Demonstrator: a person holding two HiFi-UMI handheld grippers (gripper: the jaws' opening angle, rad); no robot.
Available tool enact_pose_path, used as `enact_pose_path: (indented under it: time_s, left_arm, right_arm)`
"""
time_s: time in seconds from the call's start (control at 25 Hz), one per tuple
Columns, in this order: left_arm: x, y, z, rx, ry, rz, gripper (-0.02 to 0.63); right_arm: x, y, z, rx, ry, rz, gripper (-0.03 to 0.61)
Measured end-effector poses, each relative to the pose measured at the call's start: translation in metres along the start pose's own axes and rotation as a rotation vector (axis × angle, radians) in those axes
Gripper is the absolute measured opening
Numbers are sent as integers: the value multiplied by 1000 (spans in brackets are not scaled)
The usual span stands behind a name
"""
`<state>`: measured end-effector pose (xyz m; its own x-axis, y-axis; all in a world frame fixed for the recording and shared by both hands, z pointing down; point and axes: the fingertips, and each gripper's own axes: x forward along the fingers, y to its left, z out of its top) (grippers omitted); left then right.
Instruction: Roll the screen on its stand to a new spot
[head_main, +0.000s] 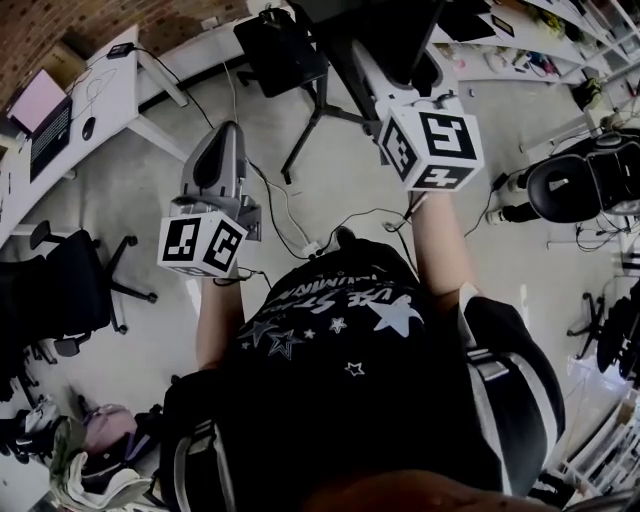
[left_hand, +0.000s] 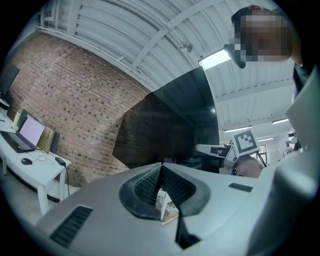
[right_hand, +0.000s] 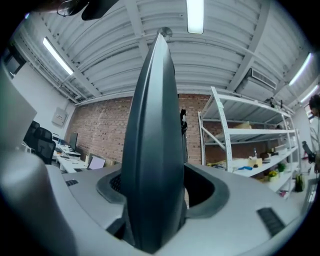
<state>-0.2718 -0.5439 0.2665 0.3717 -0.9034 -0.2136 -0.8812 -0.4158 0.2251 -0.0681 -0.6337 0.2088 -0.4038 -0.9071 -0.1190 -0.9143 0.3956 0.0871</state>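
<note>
Right gripper (right_hand: 152, 196) clamps screen (right_hand: 150, 100); left gripper (left_hand: 161, 171) hovers closed.

The screen (left_hand: 170, 125) is a dark, glossy, smooth panel. The left claw (left_hand: 161, 167) has a matt grey plastic shell and ribbed black pads (left_hand: 145, 186). Rough brick wall (left_hand: 75, 100) at nine o'clock.

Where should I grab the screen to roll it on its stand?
Its thin vertical side edge, approached edge-on, as the right tool does: the screen stands upright and that edge fits between the jaws. The left tool, shut and empty, could take the opposite edge.
</note>
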Motion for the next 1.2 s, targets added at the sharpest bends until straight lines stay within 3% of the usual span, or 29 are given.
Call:
enact_pose_path:
  time_s: [0.16,0.52,1.2]
  left_arm:
    - [-3,6,0,2,0,10,11]
    - [-18,12,2,8,12,20,11]
    - [-70,12,10,-1,10,34,11]
  right_arm:
    - [0,-1,7,-3,-29,-30,289]
    - [2,-6,8,-26,-3,-131,219]
    - [-12,-4,7,-2,14,-138,215]
